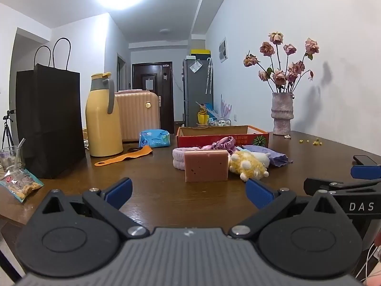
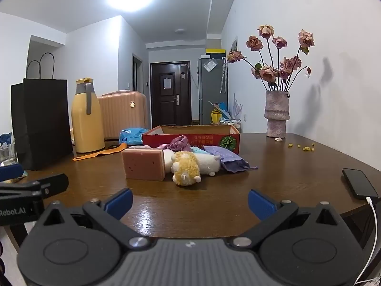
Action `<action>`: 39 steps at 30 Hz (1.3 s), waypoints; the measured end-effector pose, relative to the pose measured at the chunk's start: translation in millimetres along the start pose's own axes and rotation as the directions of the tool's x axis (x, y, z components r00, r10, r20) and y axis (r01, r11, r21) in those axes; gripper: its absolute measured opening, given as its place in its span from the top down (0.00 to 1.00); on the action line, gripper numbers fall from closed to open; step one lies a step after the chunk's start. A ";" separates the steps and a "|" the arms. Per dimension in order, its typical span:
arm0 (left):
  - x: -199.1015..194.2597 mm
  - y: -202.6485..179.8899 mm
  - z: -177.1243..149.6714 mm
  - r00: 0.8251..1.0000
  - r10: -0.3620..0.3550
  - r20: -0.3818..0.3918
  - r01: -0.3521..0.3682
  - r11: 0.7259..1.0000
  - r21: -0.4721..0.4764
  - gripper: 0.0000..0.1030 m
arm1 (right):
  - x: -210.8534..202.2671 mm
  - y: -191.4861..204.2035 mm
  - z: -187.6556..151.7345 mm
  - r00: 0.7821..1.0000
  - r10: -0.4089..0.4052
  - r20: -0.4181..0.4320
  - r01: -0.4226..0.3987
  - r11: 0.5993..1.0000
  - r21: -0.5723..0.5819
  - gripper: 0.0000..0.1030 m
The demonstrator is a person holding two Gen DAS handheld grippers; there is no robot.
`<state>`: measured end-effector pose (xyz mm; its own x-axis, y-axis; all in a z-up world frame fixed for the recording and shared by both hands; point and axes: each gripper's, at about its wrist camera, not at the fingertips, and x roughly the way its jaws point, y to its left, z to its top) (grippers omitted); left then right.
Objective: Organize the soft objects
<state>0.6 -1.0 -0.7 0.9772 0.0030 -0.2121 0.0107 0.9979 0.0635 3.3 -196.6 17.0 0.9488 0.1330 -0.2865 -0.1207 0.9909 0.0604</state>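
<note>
L gripper [image 1: 189, 191]: jaws spread wide, nothing btwn the blue pads, hovering over bare tabletop [image 1: 166, 202] at the near edge. R gripper [image 2: 190, 201]: same, fully released, empty, also over the near edge of the dark wood table. The two sit side by side; each shows at the margin of the other's view.

Next out, mid-table, the soft pile. Pink sponge block [image 1: 206, 165] stands on edge, closest to both grippers. Just R of it, touching, yellow plush toy [image 1: 247, 165], w/ a white plush [image 2: 208, 160] lying behind it. Lavender cloth [image 2: 228, 159] spread to the R of the plushes. Pale pink headband [image 1: 179, 158] behind the sponge on its L. Shiny purple scrunchie [image 1: 223, 143] at the back of the pile, against the box.

Behind the pile: red cardboard box [image 1: 221, 134], open top, watermelon print on the front; contents not visible.

L side: snack packet [image 1: 20, 183] near the edge, black paper bag [image 1: 50, 121], yellow thermos jug [image 1: 102, 116], orange strap [image 1: 123, 158] flat on the wood, blue wipes pack [image 1: 154, 138].

R side: phone [image 2: 359, 182] w/ white cable. Far R corner: vase of dried roses [image 1: 282, 114], small yellow bits scattered nearby.
</note>
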 end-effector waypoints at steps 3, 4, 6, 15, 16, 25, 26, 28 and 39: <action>-2.0 1.5 2.0 1.000 -0.008 0.001 0.008 1.000 -0.017 0.00 | -0.2 -0.2 1.1 1.000 0.001 -0.005 -0.001 1.000 0.002 0.00; -2.2 1.4 2.3 1.000 -0.008 -0.003 0.008 1.000 -0.016 0.00 | 0.7 0.3 1.4 1.000 0.003 -0.009 -0.003 1.000 -0.001 0.00; -2.2 2.0 3.2 1.000 -0.004 -0.012 0.004 1.000 -0.020 0.00 | 0.8 -0.2 2.3 1.000 0.005 -0.015 -0.005 1.000 0.003 0.00; 10.5 8.0 4.6 0.999 0.002 -0.036 -0.004 0.999 -0.044 0.00 | 2.9 -2.4 0.7 1.000 0.004 -0.021 -0.004 1.000 0.000 0.00; 4.1 9.1 1.6 1.000 0.003 -0.029 -0.004 0.999 -0.047 0.00 | 2.8 -1.9 0.4 1.000 0.006 -0.021 -0.006 1.000 -0.002 0.00; -0.1 7.6 -0.3 1.000 0.001 -0.022 -0.002 0.999 -0.041 0.00 | 4.7 -3.5 0.2 1.000 0.002 -0.026 -0.002 1.000 -0.008 0.00; -0.5 7.1 -0.4 1.000 0.003 -0.020 -0.003 0.999 -0.039 0.00 | 3.9 -3.0 0.5 1.000 0.001 -0.025 -0.001 1.000 -0.009 0.00; -0.3 6.2 -1.0 1.000 0.002 -0.019 -0.002 0.999 -0.038 0.00 | 3.4 -2.3 0.6 1.000 0.004 -0.023 -0.004 1.000 -0.012 0.00; -2.3 7.5 0.7 1.000 -0.007 -0.015 0.007 1.000 -0.030 0.00 | 1.7 -1.7 2.0 1.000 0.014 -0.015 -0.014 1.000 -0.017 0.00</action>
<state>-1.4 6.4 0.9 0.9739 -0.0031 -0.2268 0.0108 0.9994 0.0329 5.8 -198.1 18.4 0.9425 0.1470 -0.3002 -0.1391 0.9891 0.0477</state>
